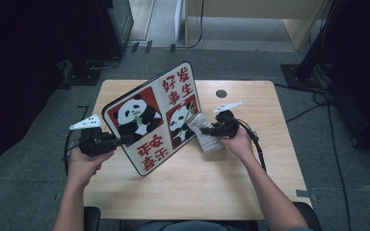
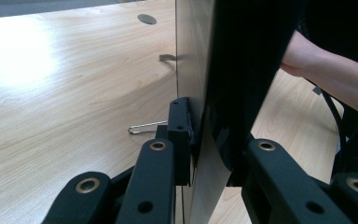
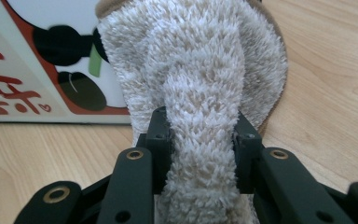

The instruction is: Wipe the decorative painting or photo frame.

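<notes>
High view: left hand-held gripper (image 1: 125, 139) clamps panda board (image 1: 151, 118), right hand-held gripper (image 1: 206, 130) clamps cloth (image 1: 203, 132)

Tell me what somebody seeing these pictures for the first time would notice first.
Most striking is the panda board, red and white with Chinese writing, propped upright on one edge near the middle of the wooden table. The left hand-held gripper clamps its left edge. The right hand-held gripper pinches a fluffy beige cloth against the board's front, low on its right side.
</notes>
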